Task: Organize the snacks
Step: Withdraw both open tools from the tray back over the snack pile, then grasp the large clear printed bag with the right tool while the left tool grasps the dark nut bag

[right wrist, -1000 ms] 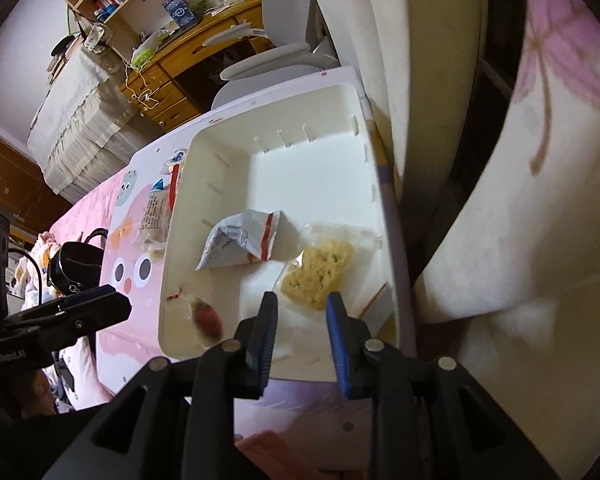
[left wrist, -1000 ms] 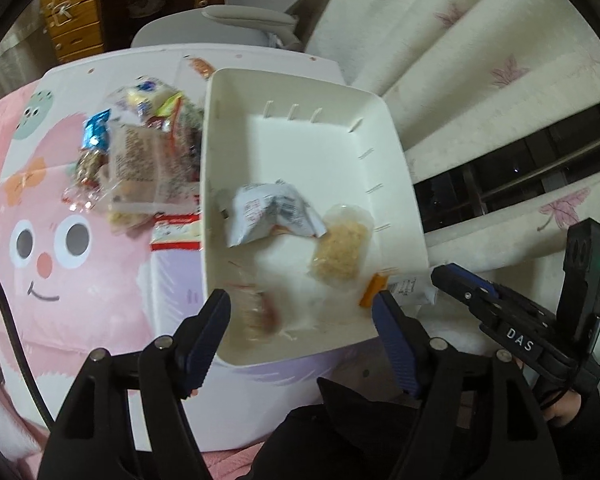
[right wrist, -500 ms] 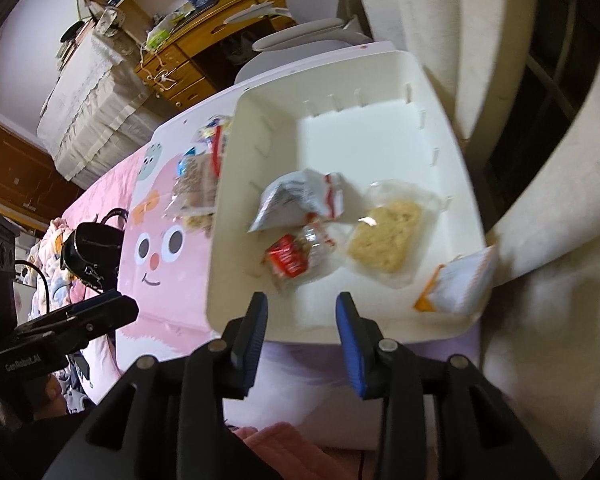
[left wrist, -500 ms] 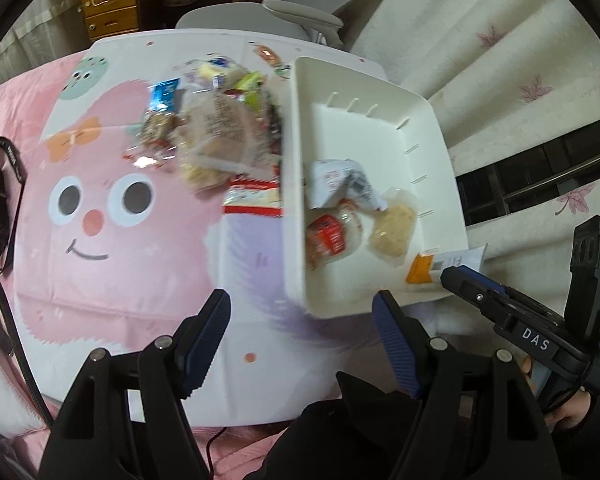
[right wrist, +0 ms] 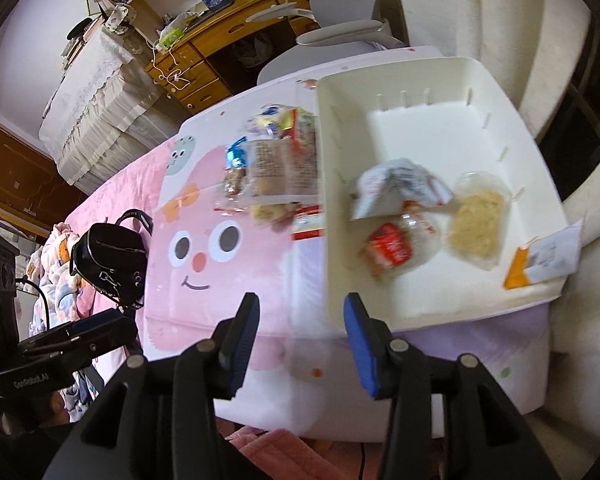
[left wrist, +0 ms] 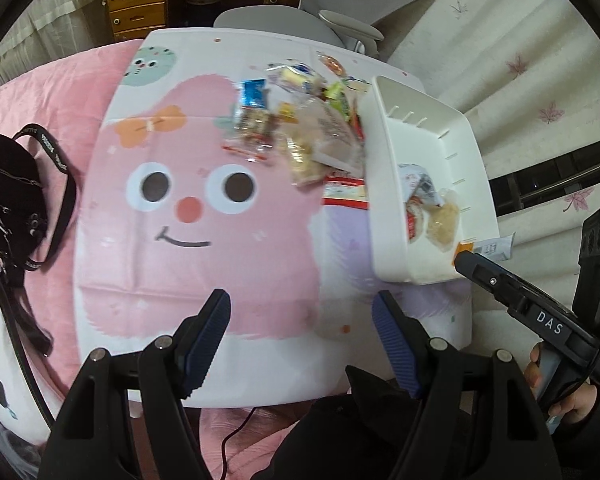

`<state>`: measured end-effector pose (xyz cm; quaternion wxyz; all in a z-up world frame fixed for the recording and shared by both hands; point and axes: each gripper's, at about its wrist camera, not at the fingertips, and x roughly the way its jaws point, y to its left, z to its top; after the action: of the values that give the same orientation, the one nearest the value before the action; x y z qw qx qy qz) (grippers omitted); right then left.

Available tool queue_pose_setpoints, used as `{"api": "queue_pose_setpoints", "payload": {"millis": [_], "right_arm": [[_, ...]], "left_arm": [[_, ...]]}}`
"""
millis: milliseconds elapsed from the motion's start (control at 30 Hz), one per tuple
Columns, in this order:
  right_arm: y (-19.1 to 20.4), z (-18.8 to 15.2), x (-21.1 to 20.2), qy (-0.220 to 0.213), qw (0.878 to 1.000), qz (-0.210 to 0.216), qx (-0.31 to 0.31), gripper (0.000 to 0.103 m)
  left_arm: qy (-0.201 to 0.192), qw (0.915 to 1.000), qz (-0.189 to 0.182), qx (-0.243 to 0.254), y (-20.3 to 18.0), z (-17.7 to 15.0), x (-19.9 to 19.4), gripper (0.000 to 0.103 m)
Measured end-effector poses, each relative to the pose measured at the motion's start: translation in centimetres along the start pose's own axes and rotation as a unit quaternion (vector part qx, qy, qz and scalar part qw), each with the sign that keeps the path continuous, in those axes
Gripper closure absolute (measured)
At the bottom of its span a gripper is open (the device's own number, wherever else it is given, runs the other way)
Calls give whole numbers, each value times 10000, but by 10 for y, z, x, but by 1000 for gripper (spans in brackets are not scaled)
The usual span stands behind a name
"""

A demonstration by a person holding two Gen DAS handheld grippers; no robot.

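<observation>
Opening right claw (right wrist: 300, 312) drifted off bin (right wrist: 440, 308).

White bin (right wrist: 512, 148) holding four wrapped snacks (right wrist: 476, 220); loose snack pile (right wrist: 272, 168) lying just beside its left wall.

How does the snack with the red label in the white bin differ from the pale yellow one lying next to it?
The red-label snack shows a bright red patch in its clear wrap; the pale yellow snack is a plain crumbly square. The red-label one lies nearer the white bin's left wall, the yellow one farther right. Both are clear-wrapped and lie flat inside.
</observation>
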<state>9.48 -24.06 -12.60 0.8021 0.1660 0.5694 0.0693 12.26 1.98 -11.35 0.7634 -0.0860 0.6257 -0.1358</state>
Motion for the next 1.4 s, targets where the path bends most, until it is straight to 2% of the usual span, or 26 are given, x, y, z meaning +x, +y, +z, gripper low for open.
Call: {"api": "queue_pose_setpoints", "payload": {"millis": [333, 467, 667, 900, 1200, 1400], "right_arm": [[71, -26, 14, -442, 9981, -341, 273, 57], [91, -32, 18, -655, 9959, -530, 327, 53], [119, -35, 22, -846, 9925, -876, 44, 48], [132, -28, 29, -1062, 9853, -1304, -289, 38], [130, -1, 64, -1040, 9775, -1736, -593, 36], [136, 15, 87, -1217, 9639, -2059, -1173, 36]], "left_arm": [[84, 9991, -93, 396, 72, 16, -15, 31], [68, 9983, -189, 539, 94, 26, -17, 31], [84, 9979, -324, 559, 115, 40, -16, 31], [205, 9983, -293, 463, 126, 63, 2, 26], [280, 9983, -279, 419, 124, 103, 34, 22], [398, 9983, -195, 366, 116, 134, 72, 20]]}}
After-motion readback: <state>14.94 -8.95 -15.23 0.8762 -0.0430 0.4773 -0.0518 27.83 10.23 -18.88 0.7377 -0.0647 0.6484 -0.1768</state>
